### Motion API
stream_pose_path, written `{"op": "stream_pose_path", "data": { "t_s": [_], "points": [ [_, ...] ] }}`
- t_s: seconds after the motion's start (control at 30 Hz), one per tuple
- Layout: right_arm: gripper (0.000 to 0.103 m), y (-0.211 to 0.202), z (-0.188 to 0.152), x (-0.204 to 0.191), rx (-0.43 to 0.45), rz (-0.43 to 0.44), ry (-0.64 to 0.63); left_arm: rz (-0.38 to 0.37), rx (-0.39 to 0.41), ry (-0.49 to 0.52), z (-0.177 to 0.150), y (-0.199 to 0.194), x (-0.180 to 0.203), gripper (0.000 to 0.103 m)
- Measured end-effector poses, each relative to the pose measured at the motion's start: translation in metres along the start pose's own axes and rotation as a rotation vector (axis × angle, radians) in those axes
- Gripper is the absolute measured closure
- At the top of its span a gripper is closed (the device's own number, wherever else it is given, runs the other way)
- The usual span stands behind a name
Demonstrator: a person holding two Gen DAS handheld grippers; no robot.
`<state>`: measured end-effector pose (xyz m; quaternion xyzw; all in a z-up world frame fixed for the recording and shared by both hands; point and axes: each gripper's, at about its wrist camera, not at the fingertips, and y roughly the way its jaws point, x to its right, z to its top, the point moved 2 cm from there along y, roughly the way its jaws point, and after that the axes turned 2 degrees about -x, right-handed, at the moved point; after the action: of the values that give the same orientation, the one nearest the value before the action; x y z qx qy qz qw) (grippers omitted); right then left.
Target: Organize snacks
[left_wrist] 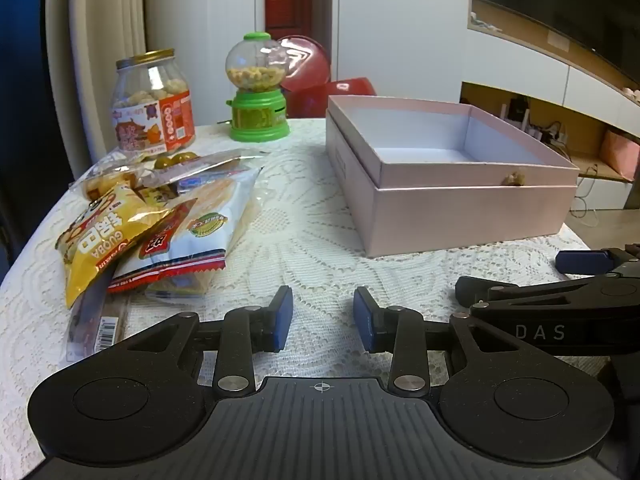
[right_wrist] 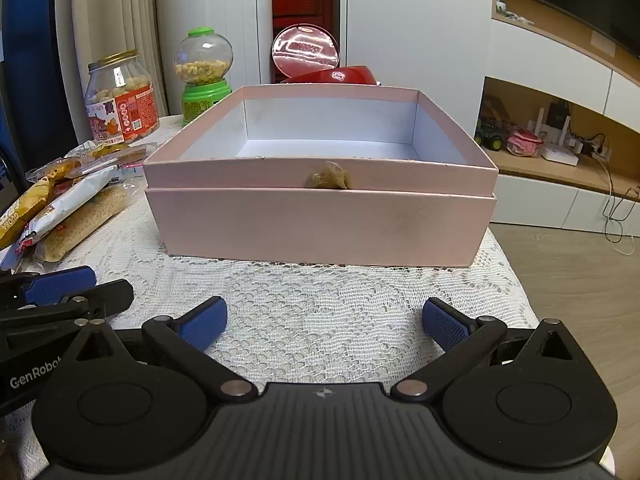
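several snack packets [left_wrist: 160, 232] are heaped at the left of the left wrist frame, up and left of the empty, parted left gripper [left_wrist: 323, 316], long axes pointing toward it. the pink box [right_wrist: 320, 184] is seen dead ahead of the right gripper [right_wrist: 325, 320], spread wide and empty, so the left is judged nearer the packets.

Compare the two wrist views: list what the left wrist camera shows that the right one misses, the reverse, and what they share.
Only the left wrist view shows the yellow snack bag's printed front, the barcoded packet under the pile, and the green sweets by the jar.

Only the right wrist view shows the toy tractor on the shelf and the wood floor.

Both show the empty pink box, the glass jar, the green candy dispenser, the lace tablecloth, and the open left claw and right claw.
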<state>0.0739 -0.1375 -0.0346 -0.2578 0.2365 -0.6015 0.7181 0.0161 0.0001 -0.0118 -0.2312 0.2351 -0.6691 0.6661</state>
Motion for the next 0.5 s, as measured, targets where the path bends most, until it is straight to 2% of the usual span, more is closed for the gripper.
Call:
{"op": "stream_pose_path", "data": {
  "t_s": [0.5],
  "points": [
    [0.0, -0.0028, -0.0036, -0.0001, 0.001, 0.001, 0.002, -0.003, 0.0, -0.004, 0.0001, 0.0, 0.0, 0.064]
  ]
}}
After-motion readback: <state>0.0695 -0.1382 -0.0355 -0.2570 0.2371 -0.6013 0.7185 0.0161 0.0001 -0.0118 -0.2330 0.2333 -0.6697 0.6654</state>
